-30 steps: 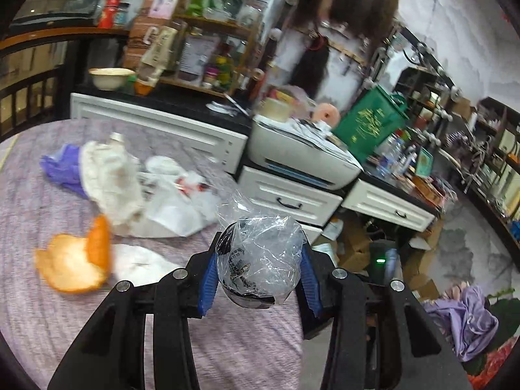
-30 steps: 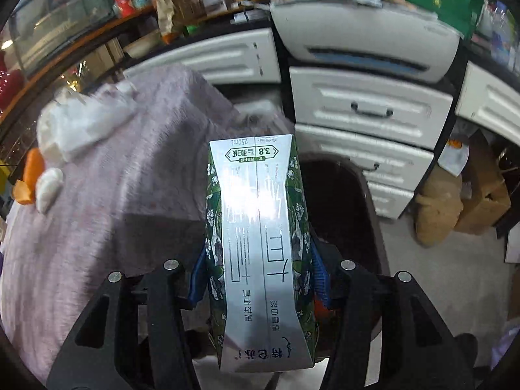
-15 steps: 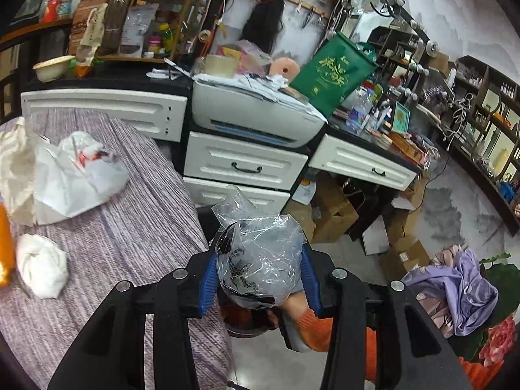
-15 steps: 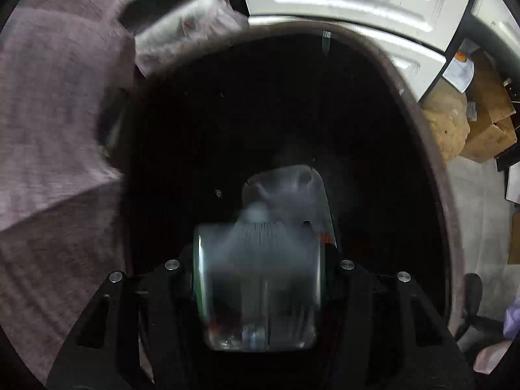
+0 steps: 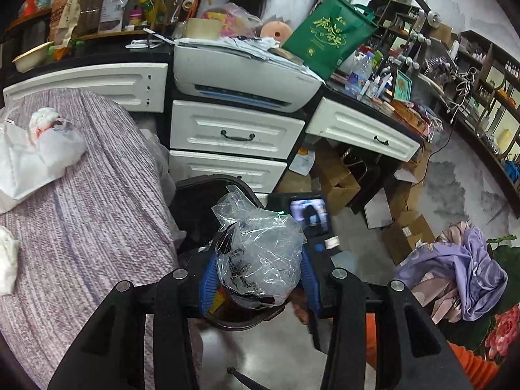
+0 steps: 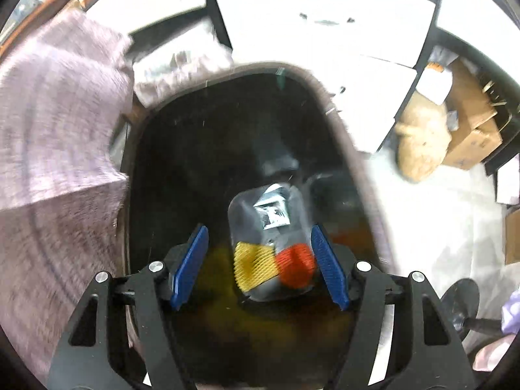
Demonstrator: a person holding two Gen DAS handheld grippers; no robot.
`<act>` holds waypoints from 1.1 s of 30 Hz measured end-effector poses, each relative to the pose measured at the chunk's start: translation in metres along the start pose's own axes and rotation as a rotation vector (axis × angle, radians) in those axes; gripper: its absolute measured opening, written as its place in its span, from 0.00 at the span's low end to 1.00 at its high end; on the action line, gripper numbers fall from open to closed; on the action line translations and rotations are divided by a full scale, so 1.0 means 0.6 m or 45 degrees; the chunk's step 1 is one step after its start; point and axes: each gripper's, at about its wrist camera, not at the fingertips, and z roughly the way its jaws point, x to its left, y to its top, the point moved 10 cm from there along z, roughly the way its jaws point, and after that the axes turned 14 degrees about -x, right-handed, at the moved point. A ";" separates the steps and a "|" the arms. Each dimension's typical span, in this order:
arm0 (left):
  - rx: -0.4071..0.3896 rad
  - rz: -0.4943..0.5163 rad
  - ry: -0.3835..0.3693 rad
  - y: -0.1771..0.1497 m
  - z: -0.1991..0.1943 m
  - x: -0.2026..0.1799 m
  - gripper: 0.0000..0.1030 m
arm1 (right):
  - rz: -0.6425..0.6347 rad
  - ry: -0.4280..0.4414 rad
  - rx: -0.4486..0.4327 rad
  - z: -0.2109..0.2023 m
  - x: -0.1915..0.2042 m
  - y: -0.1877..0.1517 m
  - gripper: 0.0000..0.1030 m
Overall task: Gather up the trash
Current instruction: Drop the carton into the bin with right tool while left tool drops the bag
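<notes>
My left gripper point(image 5: 256, 269) is shut on a crumpled clear plastic bag point(image 5: 260, 256) with a dark printed wrapper inside, held above the dark trash bin point(image 5: 191, 195) beside the table. My right gripper point(image 6: 260, 260) is open and empty over the mouth of the same bin point(image 6: 344, 136). Inside the bin lies a clear pack point(image 6: 269, 224) with a yellow net and a red piece. The milk carton is not in sight. White plastic bags point(image 5: 42, 149) and a tissue point(image 5: 6, 260) lie on the purple tablecloth point(image 5: 97, 211).
White drawers point(image 5: 234, 136) and a printer point(image 5: 243, 78) stand behind the bin. Cardboard boxes point(image 5: 341, 175) and purple cloth point(image 5: 461, 260) lie on the floor to the right. The other gripper's camera screen point(image 5: 308, 211) shows over the bin.
My right gripper has opened and the milk carton has dropped out of it into the bin. My left gripper has swung from the table toward the bin with the plastic bag.
</notes>
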 end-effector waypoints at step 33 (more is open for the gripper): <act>0.402 0.116 0.139 -0.142 0.183 0.007 0.81 | 0.182 -0.249 -0.402 -0.247 -0.198 0.023 0.64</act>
